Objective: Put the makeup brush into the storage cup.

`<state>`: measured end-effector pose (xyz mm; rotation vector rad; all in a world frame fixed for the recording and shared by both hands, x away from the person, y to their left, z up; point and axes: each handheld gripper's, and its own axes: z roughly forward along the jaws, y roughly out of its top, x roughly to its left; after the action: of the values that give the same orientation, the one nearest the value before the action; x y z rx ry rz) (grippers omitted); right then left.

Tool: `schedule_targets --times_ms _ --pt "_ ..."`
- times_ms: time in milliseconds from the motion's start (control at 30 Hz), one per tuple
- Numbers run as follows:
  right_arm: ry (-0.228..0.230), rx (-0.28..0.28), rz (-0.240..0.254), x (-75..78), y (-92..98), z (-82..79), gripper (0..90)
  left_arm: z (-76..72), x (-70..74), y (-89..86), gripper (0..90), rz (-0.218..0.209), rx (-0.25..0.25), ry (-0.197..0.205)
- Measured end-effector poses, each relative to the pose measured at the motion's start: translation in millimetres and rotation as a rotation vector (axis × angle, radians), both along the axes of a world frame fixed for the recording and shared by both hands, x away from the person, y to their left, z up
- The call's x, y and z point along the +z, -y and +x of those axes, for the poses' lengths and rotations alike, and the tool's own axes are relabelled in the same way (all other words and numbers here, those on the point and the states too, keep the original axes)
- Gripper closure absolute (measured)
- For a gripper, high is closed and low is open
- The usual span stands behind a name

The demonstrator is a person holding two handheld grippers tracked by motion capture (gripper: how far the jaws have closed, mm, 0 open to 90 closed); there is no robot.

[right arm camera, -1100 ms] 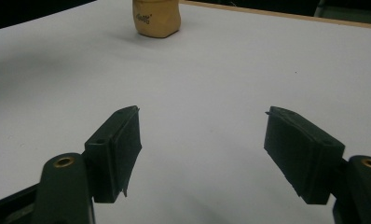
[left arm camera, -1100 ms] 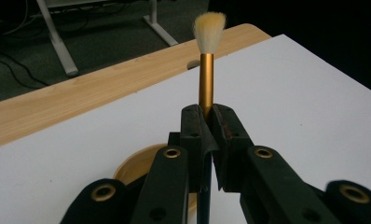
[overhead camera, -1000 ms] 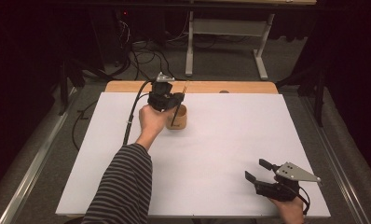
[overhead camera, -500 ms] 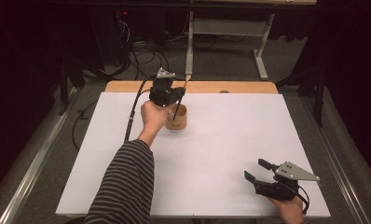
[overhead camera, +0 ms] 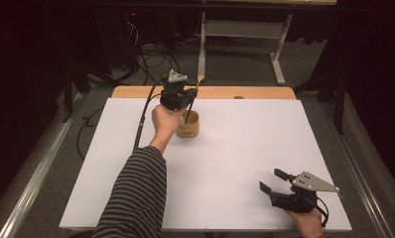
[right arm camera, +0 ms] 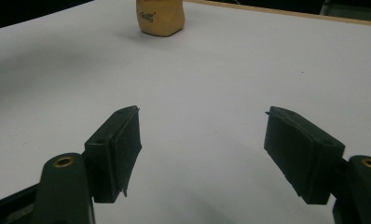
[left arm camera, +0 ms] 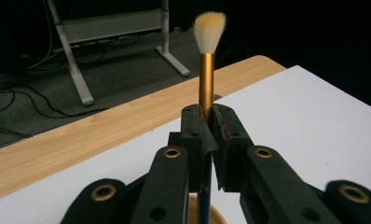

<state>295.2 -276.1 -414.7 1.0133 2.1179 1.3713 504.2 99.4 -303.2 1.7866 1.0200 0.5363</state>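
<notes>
The left gripper view gives detail that the high view lacks: the brush [left arm camera: 206, 70] has a gold ferrule and a pale, fluffy tuft at its tip, and its dark handle runs down between the fingers [left arm camera: 196, 135] into the mouth of a wooden cup [left arm camera: 200, 215] just below them. The high view gives the layout instead: the left gripper [overhead camera: 178, 95] is held above the far part of the white bench [overhead camera: 235, 148], right over the cup [overhead camera: 188, 125], with a striped sleeve [overhead camera: 136, 193] reaching in from the near edge, and the right gripper [overhead camera: 275, 181] sits well apart at the near right corner. The right gripper view looks across bare white bench toward the cup [right arm camera: 159, 17], far off at the top.

The left gripper [left arm camera: 206, 126] is clenched on the brush, its two pads pressed to either side of the stem just below the ferrule. The ferrule and tuft stand clear above the fingers; the handle hangs beneath them with its lower end inside the cup.

The brush stands close to upright, long axis running top to bottom, bristles up. In the high view it leans slightly, its top toward the far edge.

The right gripper's fingers [right arm camera: 113, 149] are spread wide with nothing between them.
</notes>
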Motion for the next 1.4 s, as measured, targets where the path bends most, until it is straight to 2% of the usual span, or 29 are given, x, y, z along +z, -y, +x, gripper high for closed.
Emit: schedule_targets --times_ms 200,333,700,1100,1400 --pt "-0.002 -0.002 0.003 0.0 0.3 -0.3 28.8 3.3 2.1 6.2 83.7 0.020 -0.014 0.015" --pt "0.001 0.002 0.001 0.0 0.2 -0.2 28.8 5.5 -3.0 9.2 83.7 0.024 -0.014 0.012" --pt "0.000 0.005 0.000 0.1 -0.2 -0.6 28.8 8.5 -9.9 8.2 83.7 0.041 -0.023 -0.020" --pt "0.000 0.008 -0.002 0.1 -0.9 -0.5 28.8 7.8 -10.8 8.7 83.5 0.043 -0.033 -0.033" --pt "0.000 0.007 -0.002 0.2 -1.0 -0.7 28.8 6.7 -11.4 6.8 83.4 0.066 -0.033 -0.043"
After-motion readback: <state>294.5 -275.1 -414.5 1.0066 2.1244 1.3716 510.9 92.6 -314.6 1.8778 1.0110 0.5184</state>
